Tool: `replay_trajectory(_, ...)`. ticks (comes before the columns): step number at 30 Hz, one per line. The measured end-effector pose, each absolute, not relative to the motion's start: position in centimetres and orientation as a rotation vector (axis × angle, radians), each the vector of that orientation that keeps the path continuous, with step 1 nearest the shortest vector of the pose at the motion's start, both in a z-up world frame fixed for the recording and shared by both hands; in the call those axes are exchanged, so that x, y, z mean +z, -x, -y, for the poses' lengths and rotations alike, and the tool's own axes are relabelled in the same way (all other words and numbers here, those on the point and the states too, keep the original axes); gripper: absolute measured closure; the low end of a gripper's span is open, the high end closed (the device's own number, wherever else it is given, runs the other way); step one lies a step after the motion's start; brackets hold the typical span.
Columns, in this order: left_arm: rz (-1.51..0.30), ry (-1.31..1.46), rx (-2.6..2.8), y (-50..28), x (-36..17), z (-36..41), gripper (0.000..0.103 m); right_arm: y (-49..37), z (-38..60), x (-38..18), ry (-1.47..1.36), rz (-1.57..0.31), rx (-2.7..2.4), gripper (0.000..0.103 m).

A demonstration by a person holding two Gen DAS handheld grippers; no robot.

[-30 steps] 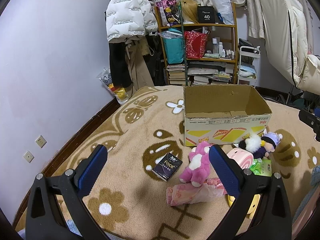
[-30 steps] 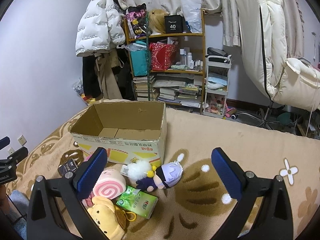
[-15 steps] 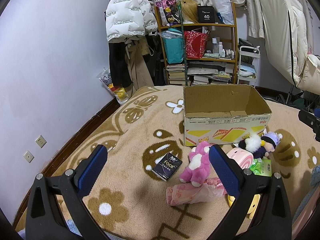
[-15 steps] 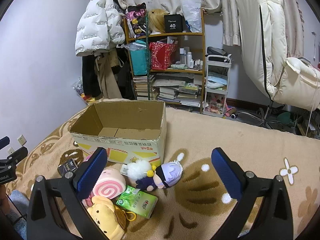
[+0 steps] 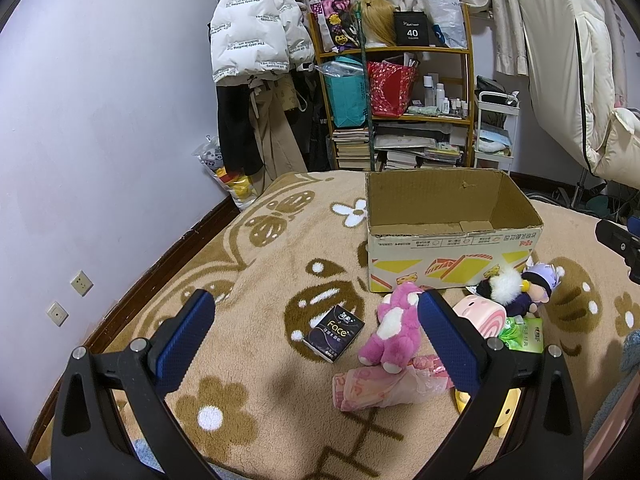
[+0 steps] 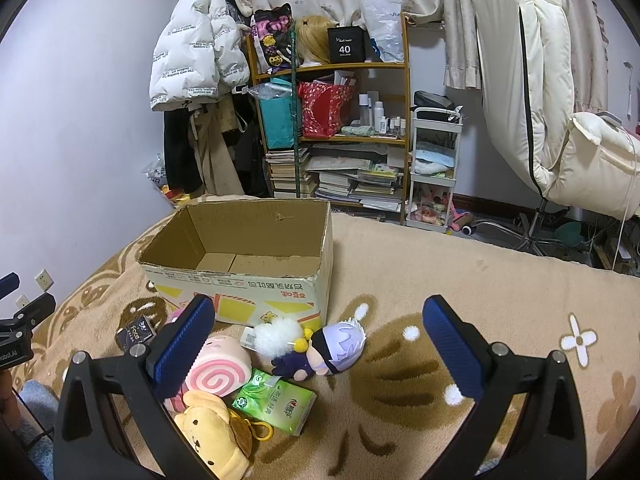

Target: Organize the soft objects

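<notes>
So we've got both grippers up over the blanket (image 5: pixel 248 364) with nothing grabbed yet. Left gripper (image 5: pixel 316 344) is spread wide and empty, and the right gripper (image 6: pixel 320 348) is just as wide and empty. The box (image 6: pixel 240 256) sits open-topped in the middle of both views and looks bare inside, so we'd say the sorting hasn't really started.

The soft stuff is all bunched at the box's near wall. In the left view, the pink bear (image 5: pixel 394 328) lies lower centre, just beside the black pack (image 5: pixel 334 332), and it seems to overlap the pink bag (image 5: pixel 380 386) below it. In the right view, lower left, there's the roll cushion (image 6: pixel 218 370), the yellow dog plush (image 6: pixel 214 440), the green pack (image 6: pixel 274 402) and the doll (image 6: pixel 324 350).

If we go for the bear first with the left gripper, we'd pinch across its belly, not a limb, since plush squishes and a leg grip would let it flop. We'd also lift clear of the bag so it doesn't drag along. The bear's long axis runs from lower left up to upper right, head pointing toward the box. The doll lies roughly across the right view, head to the right, though which way it faces is hard to tell from here.
</notes>
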State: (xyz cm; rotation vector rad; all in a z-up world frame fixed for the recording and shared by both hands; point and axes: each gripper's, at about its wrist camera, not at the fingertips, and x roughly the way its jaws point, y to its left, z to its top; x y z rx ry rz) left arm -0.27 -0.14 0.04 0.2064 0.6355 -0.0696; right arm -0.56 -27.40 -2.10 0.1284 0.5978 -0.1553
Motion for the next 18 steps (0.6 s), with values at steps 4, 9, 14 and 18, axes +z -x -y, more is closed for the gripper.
replay_trajectory(4, -0.636, -0.206, -0.068, 0.27, 0.04, 0.13, 0.003, 0.55, 27.42, -2.08, -0.129, -0.599, -0.156, 0.0)
replay_trajectory(9, -0.637, -0.206, -0.069, 0.21, -0.05, 0.2, 0.003, 0.55, 27.44, -2.07, -0.129, -0.599, -0.155, 0.0)
replay_trajectory(14, -0.637, -0.205, -0.071, 0.21, -0.06, 0.21, 0.003, 0.55, 27.43, -2.06, -0.13, -0.599, -0.156, 0.0)
replay_trajectory(18, -0.641, -0.203, -0.077, 0.13, -0.48, 0.25, 0.003, 0.55, 27.44, -2.05, -0.13, -0.599, -0.155, 0.0)
